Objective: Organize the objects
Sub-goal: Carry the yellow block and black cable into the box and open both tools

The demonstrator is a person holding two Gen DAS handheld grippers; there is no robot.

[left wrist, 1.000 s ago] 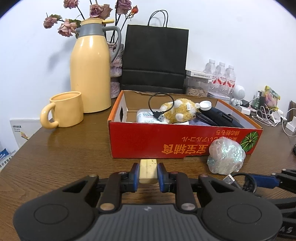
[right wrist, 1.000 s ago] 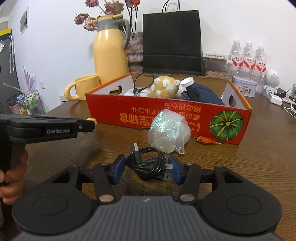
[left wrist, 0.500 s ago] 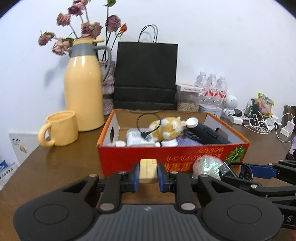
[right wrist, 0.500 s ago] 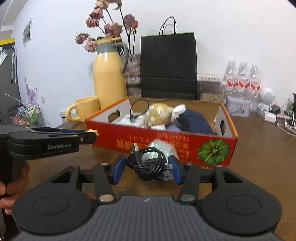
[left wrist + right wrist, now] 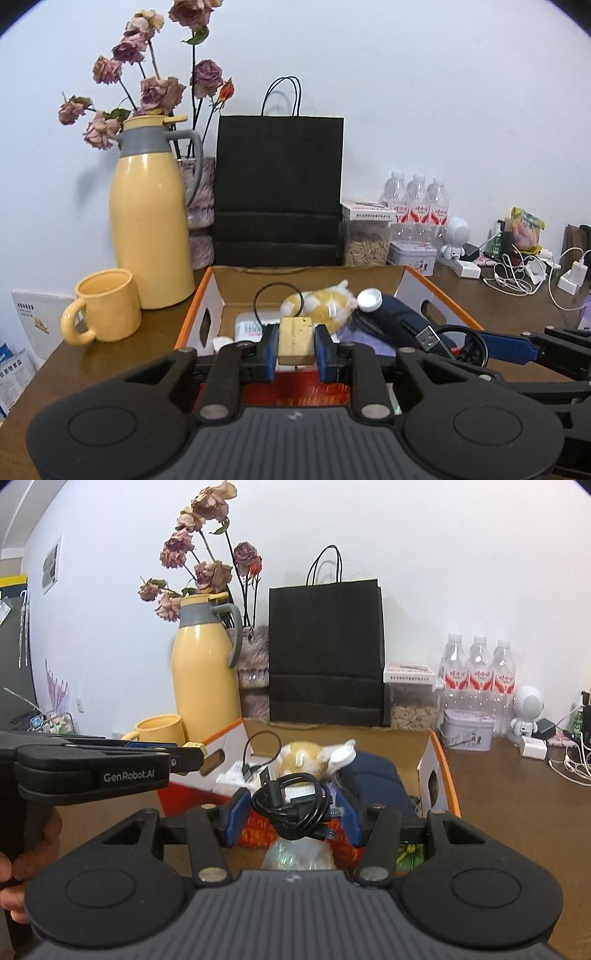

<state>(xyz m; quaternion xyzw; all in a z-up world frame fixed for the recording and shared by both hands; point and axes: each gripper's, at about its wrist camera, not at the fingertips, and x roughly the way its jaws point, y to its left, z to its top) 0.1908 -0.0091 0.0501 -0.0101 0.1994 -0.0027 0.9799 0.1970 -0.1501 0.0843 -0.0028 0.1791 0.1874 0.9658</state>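
Note:
My left gripper [image 5: 295, 349] is shut on a small pale yellow block [image 5: 295, 339], held above the front wall of the red cardboard box [image 5: 436, 291]. My right gripper [image 5: 291, 808] is shut on a coiled black USB cable [image 5: 295, 805], also raised in front of the box [image 5: 439, 760]. The box holds a plush toy [image 5: 325, 306], a dark blue pouch [image 5: 402, 317], a white cap [image 5: 369, 299] and a black cable loop [image 5: 277, 295]. A crumpled clear plastic bag [image 5: 295, 854] lies on the table below my right gripper. In the right wrist view the left gripper [image 5: 192, 753] shows at the left.
A yellow thermos [image 5: 147, 229] and yellow mug [image 5: 107, 310] stand left of the box. A black paper bag [image 5: 277, 192], dried roses, a jar and water bottles [image 5: 417, 206] line the wall. Chargers and white cables [image 5: 517, 277] lie at the right. A hand [image 5: 22, 867] holds the left gripper.
Both grippers have risen from table height to above the box's front wall, each still holding its object. The box interior now shows more from above.

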